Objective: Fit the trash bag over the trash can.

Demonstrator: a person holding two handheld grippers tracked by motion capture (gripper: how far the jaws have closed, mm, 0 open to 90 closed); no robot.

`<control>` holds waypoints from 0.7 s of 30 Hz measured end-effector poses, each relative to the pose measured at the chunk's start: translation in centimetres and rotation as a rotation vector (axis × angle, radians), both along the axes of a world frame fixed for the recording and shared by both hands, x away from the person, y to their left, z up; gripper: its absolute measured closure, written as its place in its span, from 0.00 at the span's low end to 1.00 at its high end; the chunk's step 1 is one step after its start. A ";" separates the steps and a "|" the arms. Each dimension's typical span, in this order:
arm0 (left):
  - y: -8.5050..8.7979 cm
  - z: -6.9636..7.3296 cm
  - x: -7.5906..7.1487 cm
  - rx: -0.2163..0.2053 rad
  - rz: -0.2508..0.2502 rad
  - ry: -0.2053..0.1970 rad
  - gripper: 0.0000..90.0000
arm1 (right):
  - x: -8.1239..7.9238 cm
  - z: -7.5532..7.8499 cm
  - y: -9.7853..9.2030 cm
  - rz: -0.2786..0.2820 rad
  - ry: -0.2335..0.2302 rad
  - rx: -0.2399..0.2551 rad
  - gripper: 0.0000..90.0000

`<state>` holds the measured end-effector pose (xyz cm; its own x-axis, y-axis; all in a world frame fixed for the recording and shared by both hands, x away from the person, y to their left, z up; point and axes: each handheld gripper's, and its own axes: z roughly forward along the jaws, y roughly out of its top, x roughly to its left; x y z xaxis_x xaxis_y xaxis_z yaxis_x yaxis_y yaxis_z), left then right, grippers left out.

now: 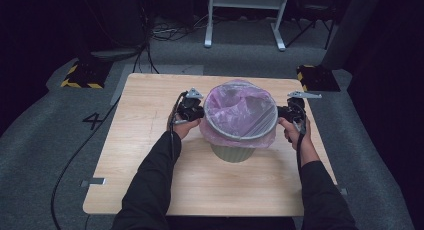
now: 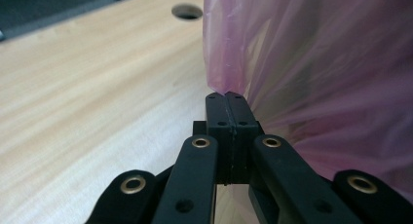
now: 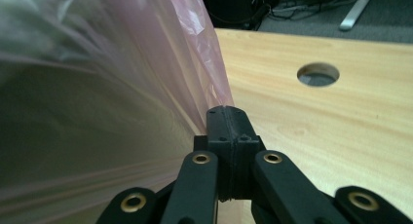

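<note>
Right, landmark is the grey waste bin (image 1: 234, 151); everything is placed relative to it.

Wooden table (image 1: 150, 155): the bin stands on it, roughly centred side to side, a bit nearer the far edge than the person's edge. A round hole (image 3: 318, 74) in the tabletop shows beyond the bin's flank in the right gripper view.

The bin is upright, with ribbed grey wall and a pale rim.

Pink bin liner (image 1: 240, 110): sits in the bin, billowed up above the rim at the far side, its edge folded over the rim and hanging down the outer wall as a skirt. In the high view the skirt covers roughly the upper half of the wall; the base of the bin is bare.

Left gripper (image 1: 192, 110): tight against the bin's left side at rim level. Jaws fully together in the left gripper view (image 2: 227, 98), tips at the edge of the pink film; film seems pinched between the pads, but I can't be certain.

Right gripper (image 1: 291, 111): mirror position, against the bin's right side at rim level. Jaws closed (image 3: 226, 112), tips at the liner's hanging edge, same caveat.

Both hands sit just bin-side of the person's forearms, one per flank.
</note>
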<state>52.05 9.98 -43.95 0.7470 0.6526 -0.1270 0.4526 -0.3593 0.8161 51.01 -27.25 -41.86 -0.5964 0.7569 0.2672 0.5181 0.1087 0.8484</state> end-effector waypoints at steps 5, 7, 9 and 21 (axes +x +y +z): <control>0.6 -0.8 -0.4 -0.010 0.002 0.011 1.00 | -0.3 -0.8 -0.1 0.016 0.028 -0.019 1.00; 0.9 -1.1 -0.6 -0.011 0.007 0.010 0.99 | -0.5 -1.1 -0.3 0.015 0.028 -0.025 1.00; 1.3 -1.4 -0.9 -0.019 0.010 0.000 0.99 | -0.6 -1.2 -0.5 0.016 0.028 -0.031 1.00; 2.7 -2.2 -2.5 0.005 0.025 -0.019 0.89 | -1.5 -2.6 -2.3 0.013 0.063 -0.060 1.00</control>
<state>49.52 12.68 -46.13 0.7325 0.6719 -0.1098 0.4463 -0.3521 0.8227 49.48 -29.52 -44.43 -0.5896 0.7652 0.2586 0.5684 0.1656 0.8059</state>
